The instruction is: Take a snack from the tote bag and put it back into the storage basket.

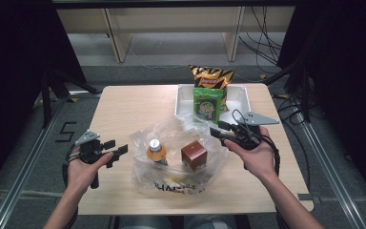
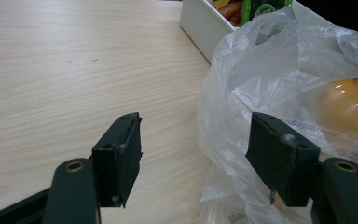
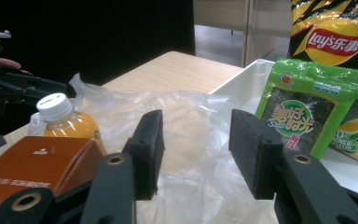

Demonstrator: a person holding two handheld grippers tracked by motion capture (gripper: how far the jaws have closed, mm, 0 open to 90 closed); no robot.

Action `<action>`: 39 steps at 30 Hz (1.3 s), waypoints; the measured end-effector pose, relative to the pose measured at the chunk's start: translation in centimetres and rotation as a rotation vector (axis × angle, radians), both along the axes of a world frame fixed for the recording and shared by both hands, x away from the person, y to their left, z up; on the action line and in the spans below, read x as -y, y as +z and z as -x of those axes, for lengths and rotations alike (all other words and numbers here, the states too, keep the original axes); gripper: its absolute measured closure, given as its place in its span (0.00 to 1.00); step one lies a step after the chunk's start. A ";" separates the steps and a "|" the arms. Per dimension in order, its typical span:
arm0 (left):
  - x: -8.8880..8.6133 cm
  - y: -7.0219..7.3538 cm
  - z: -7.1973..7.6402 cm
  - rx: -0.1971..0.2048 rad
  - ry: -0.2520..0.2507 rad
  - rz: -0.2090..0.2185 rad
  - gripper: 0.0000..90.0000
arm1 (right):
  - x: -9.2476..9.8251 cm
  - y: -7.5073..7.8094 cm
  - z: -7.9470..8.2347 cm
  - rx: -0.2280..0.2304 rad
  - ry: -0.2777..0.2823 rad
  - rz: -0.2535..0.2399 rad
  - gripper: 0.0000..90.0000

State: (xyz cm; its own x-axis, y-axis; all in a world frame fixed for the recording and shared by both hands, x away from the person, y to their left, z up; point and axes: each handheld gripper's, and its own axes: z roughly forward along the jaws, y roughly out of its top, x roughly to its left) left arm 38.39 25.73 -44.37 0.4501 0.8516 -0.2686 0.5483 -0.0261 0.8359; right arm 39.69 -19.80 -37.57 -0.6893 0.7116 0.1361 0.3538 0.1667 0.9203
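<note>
Bagging work is seen from the high view: a clear plastic bag (image 1: 176, 157) lies at the near middle of the table (image 1: 124, 107), mouth toward the white tray (image 1: 238, 98); a bottle (image 1: 156, 151) and a brown box (image 1: 194, 155) stand upright inside. The left gripper (image 1: 116, 151) and right gripper (image 1: 219, 132) flank it, both released.

Left gripper view: jaws are parted, empty, with bag film (image 2: 261, 93) just ahead.

Right gripper view: jaws gape over the rim (image 3: 186, 121); the green packet (image 3: 314, 114) stands upright in the tray. The rim is best pinched on one film layer and lifted gently, so the bottle is not tipped.
</note>
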 end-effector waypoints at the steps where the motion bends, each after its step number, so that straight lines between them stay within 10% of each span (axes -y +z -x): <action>1: 0.0 0.0 0.0 -0.001 0.002 0.002 0.38 | -0.1 0.1 0.3 0.011 -0.006 0.006 0.58; 39: 0.7 0.0 0.1 0.018 -0.023 0.000 0.37 | -3.4 1.5 4.7 0.053 0.047 -0.009 0.34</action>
State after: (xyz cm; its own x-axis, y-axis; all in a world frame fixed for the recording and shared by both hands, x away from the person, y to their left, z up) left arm 38.25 25.00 -44.41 0.4742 0.8411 -0.2601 0.5327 -0.0389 0.8454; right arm 35.01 -16.36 -36.09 -0.7282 0.6773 0.1047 0.2968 0.1739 0.9390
